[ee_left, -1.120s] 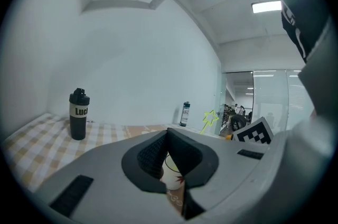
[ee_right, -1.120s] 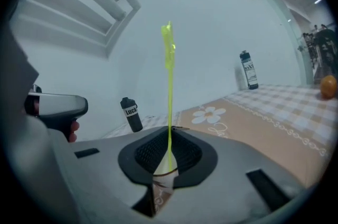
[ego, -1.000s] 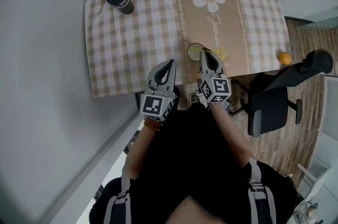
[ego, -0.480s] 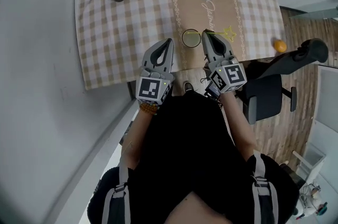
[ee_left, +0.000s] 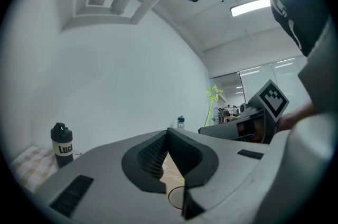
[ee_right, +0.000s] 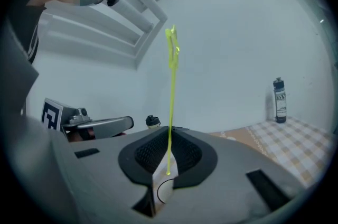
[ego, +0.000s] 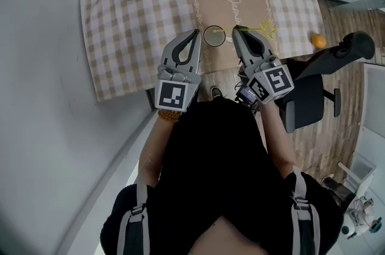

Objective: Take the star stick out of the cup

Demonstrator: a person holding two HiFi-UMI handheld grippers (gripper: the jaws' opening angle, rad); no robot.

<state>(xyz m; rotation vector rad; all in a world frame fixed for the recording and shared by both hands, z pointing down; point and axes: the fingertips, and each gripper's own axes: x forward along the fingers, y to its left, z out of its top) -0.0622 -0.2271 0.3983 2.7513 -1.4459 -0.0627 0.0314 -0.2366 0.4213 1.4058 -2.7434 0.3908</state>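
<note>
One star stick (ee_right: 170,96) tight in right gripper (ego: 238,31) (above edge-side cup (ego: 205,36)); left gripper (ego: 194,35) closed.

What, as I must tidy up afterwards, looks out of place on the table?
A small round orange fruit sits at the checked tablecloth's right edge; it could roll off. Nothing else stands out.

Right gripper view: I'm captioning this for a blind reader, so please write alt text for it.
The right gripper is shut on a yellow-green star stick, which rises upright to its star. Through the gap below the jaws shows the rim of the cup; a bottle stands on the checked tablecloth at right.
</note>
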